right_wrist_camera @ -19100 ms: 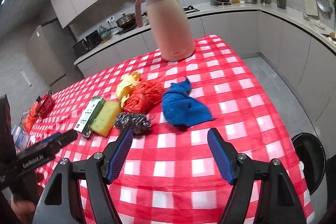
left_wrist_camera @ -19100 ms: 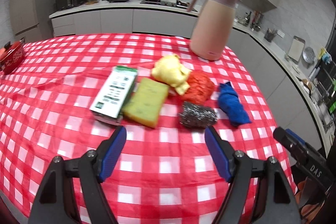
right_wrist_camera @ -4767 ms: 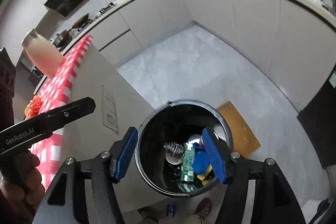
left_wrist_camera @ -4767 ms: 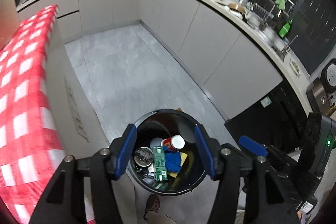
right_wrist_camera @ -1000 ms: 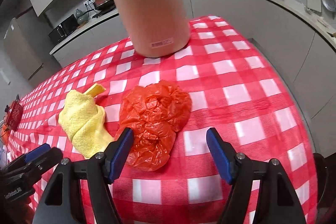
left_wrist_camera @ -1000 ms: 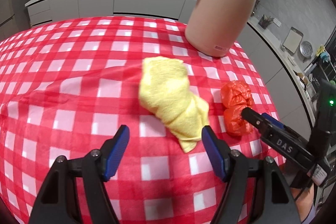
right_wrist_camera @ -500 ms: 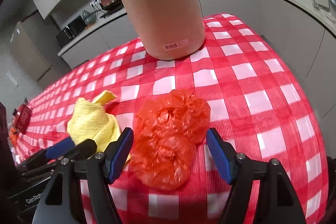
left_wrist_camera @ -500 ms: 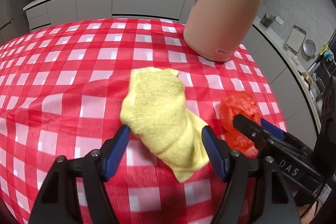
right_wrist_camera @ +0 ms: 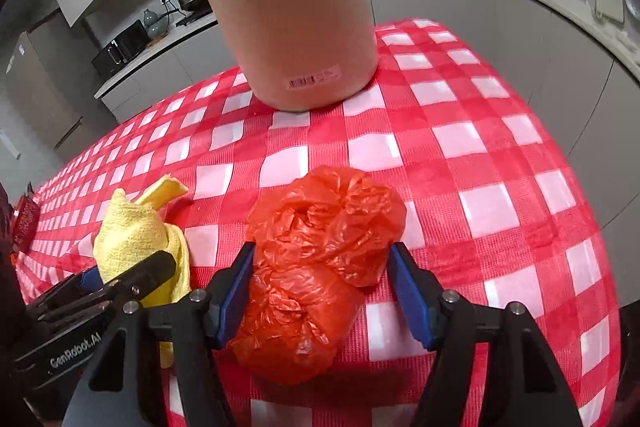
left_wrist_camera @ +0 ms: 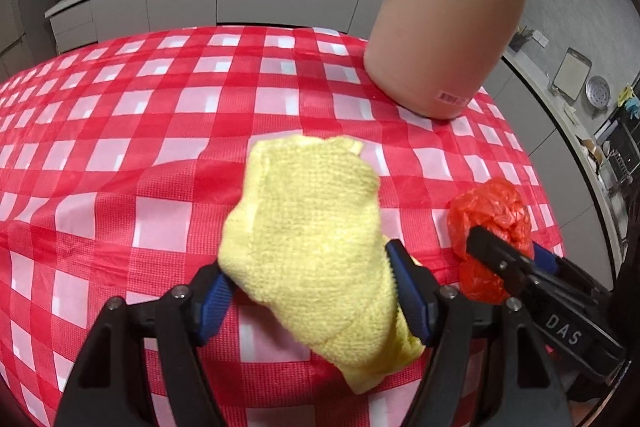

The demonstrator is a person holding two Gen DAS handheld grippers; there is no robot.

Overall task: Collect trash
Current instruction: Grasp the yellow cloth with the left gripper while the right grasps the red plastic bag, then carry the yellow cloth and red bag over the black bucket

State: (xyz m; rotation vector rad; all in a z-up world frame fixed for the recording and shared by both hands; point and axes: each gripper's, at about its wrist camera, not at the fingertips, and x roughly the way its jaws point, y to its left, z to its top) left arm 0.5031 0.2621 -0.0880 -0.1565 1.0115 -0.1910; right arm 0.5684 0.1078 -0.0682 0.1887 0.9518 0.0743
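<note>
A crumpled yellow cloth [left_wrist_camera: 312,239] lies on the red checked tablecloth [left_wrist_camera: 120,187]. My left gripper [left_wrist_camera: 310,283] is open with its blue pads on either side of the cloth, close to it. A crumpled orange plastic bag [right_wrist_camera: 316,267] lies to the right of the cloth. My right gripper [right_wrist_camera: 320,287] is open and straddles the bag, pads beside it. The bag also shows in the left wrist view [left_wrist_camera: 492,223], and the cloth in the right wrist view [right_wrist_camera: 140,243].
A tall pink thermos jug [left_wrist_camera: 448,19] stands on the table just behind both items; it also shows in the right wrist view [right_wrist_camera: 288,7]. The table's right edge [right_wrist_camera: 592,211] drops to the floor. Kitchen counters with a stove run along the back wall.
Both grippers have moved forward and down over half a second. The left one now flanks the yellow cloth and the right one flanks the orange bag. Both stay open.
</note>
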